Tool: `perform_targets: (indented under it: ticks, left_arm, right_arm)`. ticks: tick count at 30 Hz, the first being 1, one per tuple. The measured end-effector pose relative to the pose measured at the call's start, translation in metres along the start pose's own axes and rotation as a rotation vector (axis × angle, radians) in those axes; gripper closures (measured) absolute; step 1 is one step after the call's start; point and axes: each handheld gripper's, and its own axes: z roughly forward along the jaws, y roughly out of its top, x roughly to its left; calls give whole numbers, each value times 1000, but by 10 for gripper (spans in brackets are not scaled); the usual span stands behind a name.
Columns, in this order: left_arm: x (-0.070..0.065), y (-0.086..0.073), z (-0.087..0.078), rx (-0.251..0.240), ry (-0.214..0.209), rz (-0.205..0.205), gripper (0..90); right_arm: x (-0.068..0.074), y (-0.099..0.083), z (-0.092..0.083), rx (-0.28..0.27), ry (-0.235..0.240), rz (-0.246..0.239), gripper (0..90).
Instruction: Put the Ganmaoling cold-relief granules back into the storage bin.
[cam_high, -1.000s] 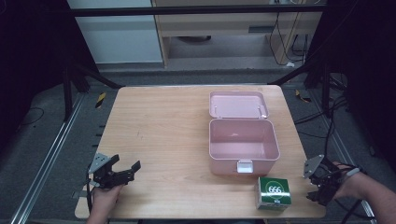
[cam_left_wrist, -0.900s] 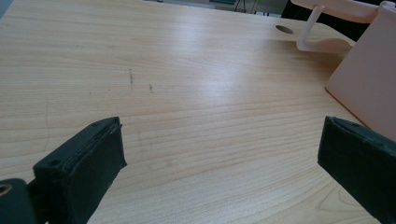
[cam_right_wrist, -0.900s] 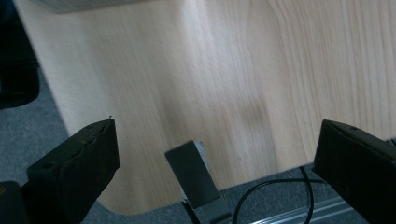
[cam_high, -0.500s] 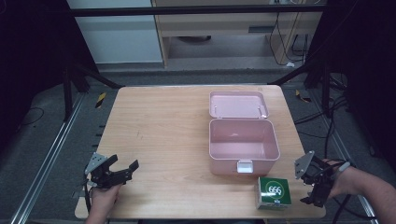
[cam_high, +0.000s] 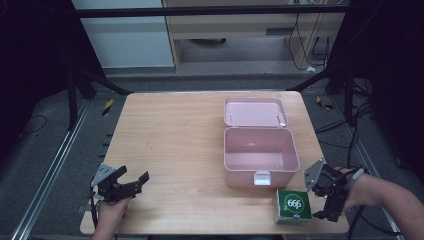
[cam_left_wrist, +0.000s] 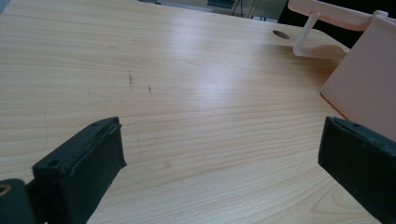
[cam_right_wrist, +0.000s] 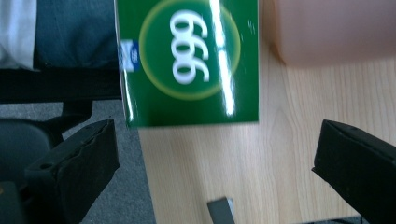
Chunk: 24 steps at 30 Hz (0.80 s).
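Wooden desk (cam_high: 190, 150), dark lab around. Pink box (cam_high: 260, 155) lid-open, nothing inside. Green carton (cam_high: 292, 206) at near edge, just beside my right gripper (cam_high: 325, 192) — jaws spread, no grasp yet. Left gripper (cam_high: 122, 182) idle, jaws released. Pick and placing remain, I judge.

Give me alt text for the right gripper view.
A green box marked 666 sits just ahead of the open right gripper, not yet between its jaws, at the wooden table's edge. A blurred pink case is beyond.
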Motion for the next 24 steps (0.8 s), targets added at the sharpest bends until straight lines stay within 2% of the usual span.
perform_targets:
  ticks: [8, 13, 18, 24]
  left_arm:
    - [1, 0, -1, -1, 0, -6, 0]
    - [1, 0, -1, -1, -1, -6, 0]
    - [1, 0, -1, -5, -1, -9, 0]
    - [1, 0, -1, -1, 0, -9, 0]
  right_arm:
    - [4, 26, 7, 14, 43, -1, 4]
    - [8, 34, 11, 0, 44, 4, 4]
    - [9, 38, 20, 21, 31, 3, 4]
    - [9, 40, 29, 45, 46, 18, 4]
